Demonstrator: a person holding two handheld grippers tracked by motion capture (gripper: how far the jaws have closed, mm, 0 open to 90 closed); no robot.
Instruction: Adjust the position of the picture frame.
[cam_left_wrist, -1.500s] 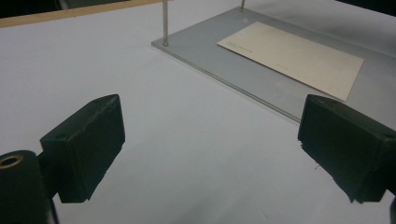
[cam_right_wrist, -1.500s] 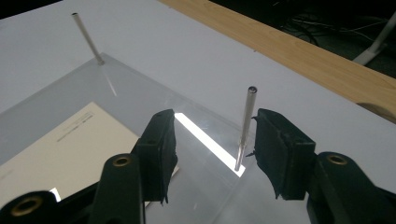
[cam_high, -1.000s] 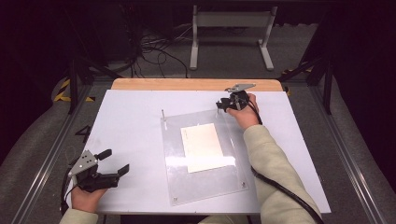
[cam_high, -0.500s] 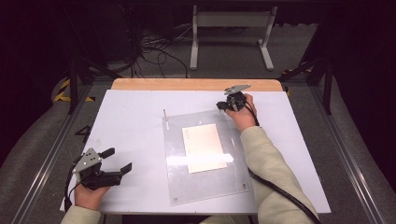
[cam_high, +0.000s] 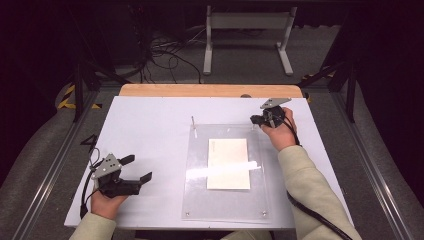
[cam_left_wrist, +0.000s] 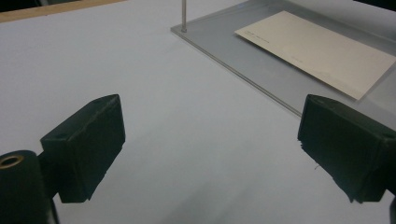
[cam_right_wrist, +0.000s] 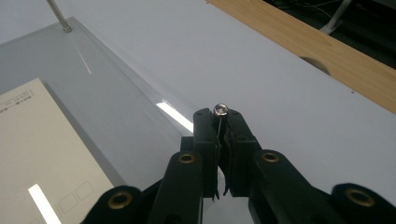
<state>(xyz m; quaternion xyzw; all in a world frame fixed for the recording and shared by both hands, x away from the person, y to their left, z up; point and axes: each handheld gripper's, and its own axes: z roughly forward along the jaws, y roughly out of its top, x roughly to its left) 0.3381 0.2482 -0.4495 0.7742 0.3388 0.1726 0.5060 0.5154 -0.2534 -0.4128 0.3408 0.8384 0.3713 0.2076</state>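
Right hand-held gripper (cam_right_wrist: 218, 122) had just been closing — jaws now pressed together on a thin metal pin (cam_right_wrist: 220, 111), whose rounded head showed just above the jaw tips in the right gripper view. In the high view this gripper (cam_high: 261, 120) sat at the far right corner of the clear acrylic plate (cam_high: 226, 210), which lay flat on the white bench (cam_high: 150, 125). A cream card (cam_high: 228, 163) lay under or within the plate, near its middle. A second pin (cam_high: 193, 123) stood upright at the far left corner of the plate.

Left hand-held gripper (cam_high: 134, 168) rested low over bare bench, well apart from the plate on its left side — jaws spread wide, nothing between them. The left gripper view showed the standing pin (cam_left_wrist: 184, 16) and the plate edge ahead.

Step in hand, as judged: handling the right corner pin, either seating it or drawing it out; the frames did not settle which. Whether its tip was in the corner hole could not be told.

Next move would call for keeping the pin vertical over its hole, with a firm pinch. The left hand-held gripper might need to steady the plate.
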